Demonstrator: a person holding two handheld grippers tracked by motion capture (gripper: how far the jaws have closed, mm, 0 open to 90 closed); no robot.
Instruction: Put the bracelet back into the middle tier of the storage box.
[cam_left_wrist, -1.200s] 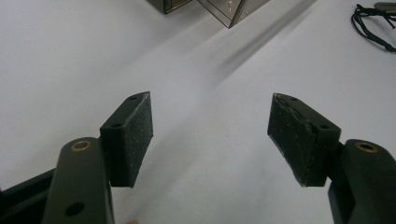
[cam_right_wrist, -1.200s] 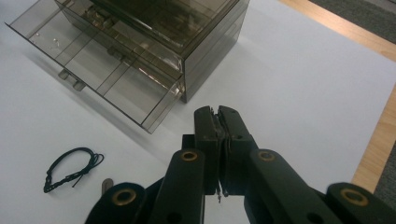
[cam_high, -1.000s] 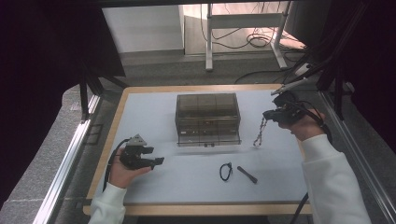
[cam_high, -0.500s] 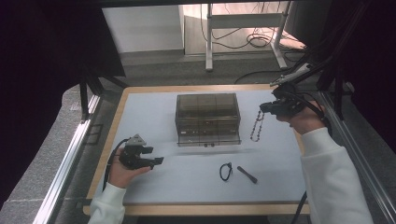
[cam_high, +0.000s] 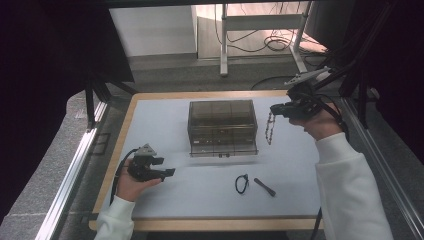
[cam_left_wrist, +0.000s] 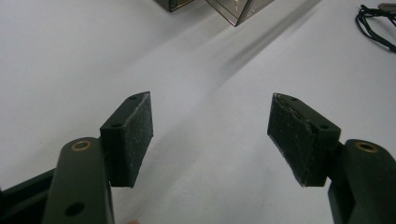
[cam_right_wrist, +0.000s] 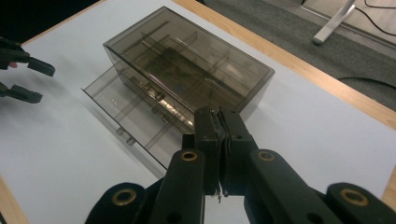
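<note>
- Left gripper rests near the bench's left front, jaws spread wide with nothing between them; in the left gripper view only bare white surface lies between the pads. It is best kept parked there, or brought up to steady the organiser if the drawer shifts.
- Smoky clear organiser box sits mid-bench, its lowest drawer pulled out toward the person, with divided compartments showing. That open drawer looks like the target, so the drop should be aimed at one compartment, not at a divider.
- Black cord loop and a small dark stick lie in front of the box, well apart from the work.
- Beaded chain hangs just beside the box's right end, dangling free above the bench.
- Right gripper has its jaws clamped shut on the chain's top end. To do this well, I judge it should lift until the tail clears the drawer wall, let the swing settle, then lower so the chain coils in.
</note>
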